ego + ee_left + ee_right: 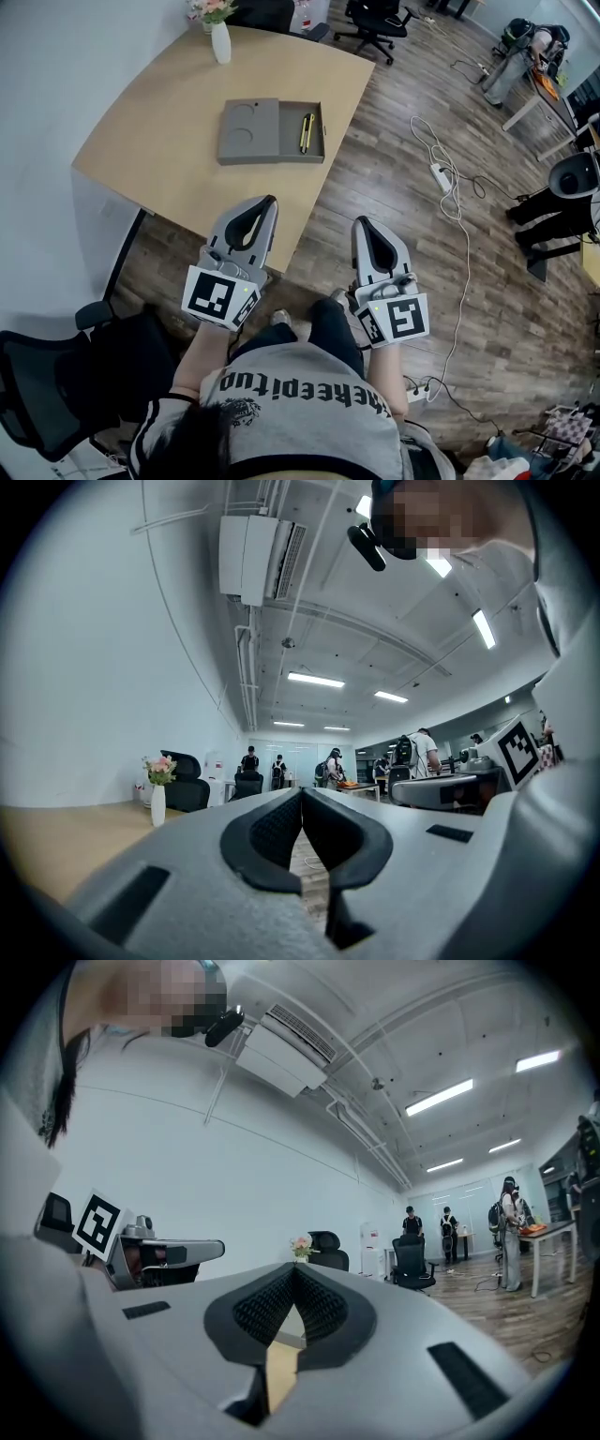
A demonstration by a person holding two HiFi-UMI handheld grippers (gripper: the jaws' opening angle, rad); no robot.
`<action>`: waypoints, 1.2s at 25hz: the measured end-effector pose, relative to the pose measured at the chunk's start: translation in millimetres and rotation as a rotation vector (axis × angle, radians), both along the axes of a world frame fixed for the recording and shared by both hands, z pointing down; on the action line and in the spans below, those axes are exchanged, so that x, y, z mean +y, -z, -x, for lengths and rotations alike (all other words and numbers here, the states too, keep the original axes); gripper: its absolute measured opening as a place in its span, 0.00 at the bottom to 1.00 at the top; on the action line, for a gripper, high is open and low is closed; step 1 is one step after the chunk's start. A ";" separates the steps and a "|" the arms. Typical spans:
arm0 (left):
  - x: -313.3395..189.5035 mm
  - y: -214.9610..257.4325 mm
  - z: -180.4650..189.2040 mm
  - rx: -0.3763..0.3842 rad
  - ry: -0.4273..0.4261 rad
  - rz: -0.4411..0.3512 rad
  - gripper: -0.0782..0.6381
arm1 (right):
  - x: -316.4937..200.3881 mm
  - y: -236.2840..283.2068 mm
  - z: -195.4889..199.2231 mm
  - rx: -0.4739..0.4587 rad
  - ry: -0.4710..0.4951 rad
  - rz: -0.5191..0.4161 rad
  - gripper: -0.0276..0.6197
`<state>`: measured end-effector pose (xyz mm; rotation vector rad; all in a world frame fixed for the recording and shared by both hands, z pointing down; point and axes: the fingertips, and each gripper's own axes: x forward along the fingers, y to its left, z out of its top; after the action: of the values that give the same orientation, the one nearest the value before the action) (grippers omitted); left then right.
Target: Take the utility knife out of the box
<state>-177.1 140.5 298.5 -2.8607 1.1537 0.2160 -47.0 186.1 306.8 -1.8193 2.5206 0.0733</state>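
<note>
Two hand-held grippers occupy the lower middle of the head view, nearest the person. Left gripper (270, 201) overlaps the near edge of the table; its jaws are fully closed, pads meeting at the tip, with nothing between them. Right gripper (360, 223) is over the wood floor, lower right of that edge, jaws likewise pressed together and empty. Beyond them, on the tan table (159, 159), lies a grey box (272, 157). Its left section shows two shallow round recesses. Its right section is an open compartment containing the utility knife (306, 133), yellow and black, lying lengthwise, well apart from both grippers. Farther, upper left, stands a white vase (220, 42) of flowers.
</note>
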 end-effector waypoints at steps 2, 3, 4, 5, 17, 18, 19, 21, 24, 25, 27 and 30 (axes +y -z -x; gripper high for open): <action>-4.7 -0.6 -5.3 -0.002 0.007 0.001 0.13 | -6.1 -1.0 -5.8 0.000 0.006 0.002 0.05; -7.1 0.0 -8.0 -0.003 0.013 0.000 0.13 | -9.4 -0.6 -9.0 0.000 0.011 0.001 0.05; -9.6 1.0 -10.5 -0.005 0.020 -0.001 0.13 | -12.9 0.1 -11.9 0.001 0.018 -0.001 0.05; -12.3 2.2 -12.6 -0.006 0.029 -0.002 0.13 | -16.6 1.2 -14.5 0.001 0.026 -0.003 0.05; -56.6 15.7 -47.7 -0.004 0.143 -0.013 0.13 | -80.3 15.9 -53.7 0.014 0.143 -0.016 0.05; -59.7 15.9 -51.5 -0.004 0.151 -0.013 0.13 | -85.0 16.6 -57.4 0.016 0.152 -0.017 0.05; -62.4 16.1 -55.6 -0.004 0.160 -0.012 0.13 | -89.4 17.3 -61.5 0.017 0.162 -0.017 0.05; -67.6 16.8 -63.3 -0.003 0.181 -0.011 0.13 | -97.7 18.6 -69.8 0.019 0.182 -0.016 0.05; -75.2 17.6 -72.7 0.001 0.208 -0.011 0.13 | -108.7 19.4 -79.8 0.021 0.211 -0.016 0.05; -77.4 17.7 -75.9 0.001 0.216 -0.011 0.13 | -111.9 19.3 -82.9 0.022 0.220 -0.015 0.05; -81.6 17.3 -82.7 0.001 0.232 -0.010 0.13 | -117.9 18.8 -89.5 0.025 0.237 -0.013 0.05; -88.5 16.8 -94.2 0.005 0.253 -0.010 0.13 | -127.4 17.7 -99.9 0.029 0.262 -0.011 0.05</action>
<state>-83.0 51.9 281.7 -2.6703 1.4932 0.2162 52.9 58.7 289.1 -1.4779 2.7460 0.1068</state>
